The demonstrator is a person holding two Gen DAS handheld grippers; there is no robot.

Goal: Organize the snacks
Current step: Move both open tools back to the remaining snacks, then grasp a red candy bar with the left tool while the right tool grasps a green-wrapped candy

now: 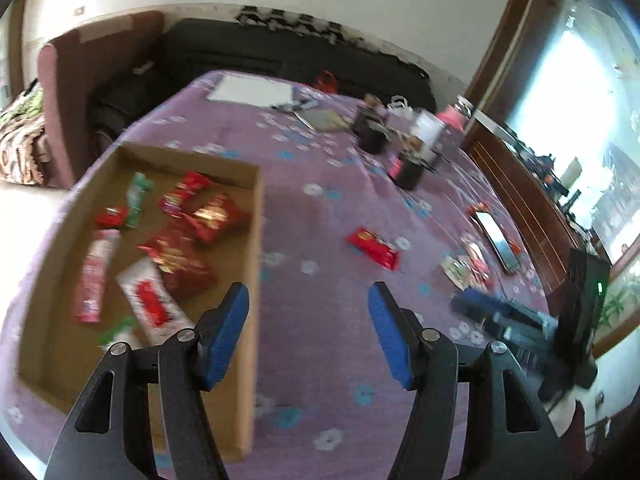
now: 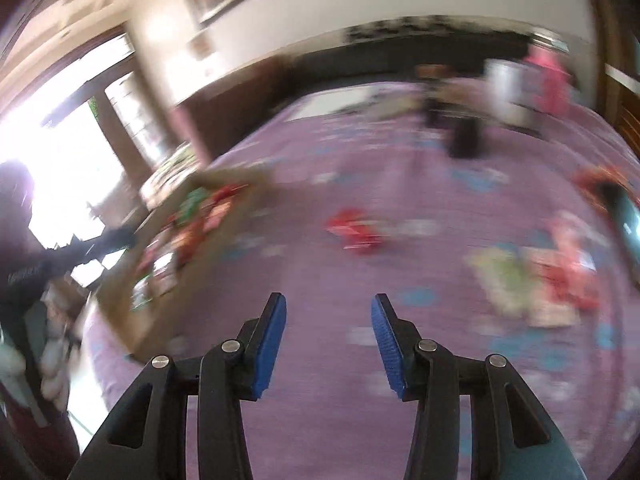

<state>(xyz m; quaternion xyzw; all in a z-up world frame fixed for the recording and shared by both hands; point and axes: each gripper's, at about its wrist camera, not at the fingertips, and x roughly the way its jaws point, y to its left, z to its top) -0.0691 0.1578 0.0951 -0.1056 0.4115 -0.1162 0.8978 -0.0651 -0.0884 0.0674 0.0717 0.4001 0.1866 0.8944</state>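
The red snack packet lies ahead of the left gripper, slightly right, long axis slanting across. Both the left and the right gripper gape half open, empty. The right looks nearer the packet.

Left gripper tilted downward, blue pads spread apart, nothing between them. Right gripper same deal: angled down, jaws parted a bit narrower, empty. Right gripper also visible in left wrist view, low at right edge.

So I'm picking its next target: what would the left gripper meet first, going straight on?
Probably bare purple tablecloth; the open left gripper holds nothing. The red snack packet lies slightly right of that line.
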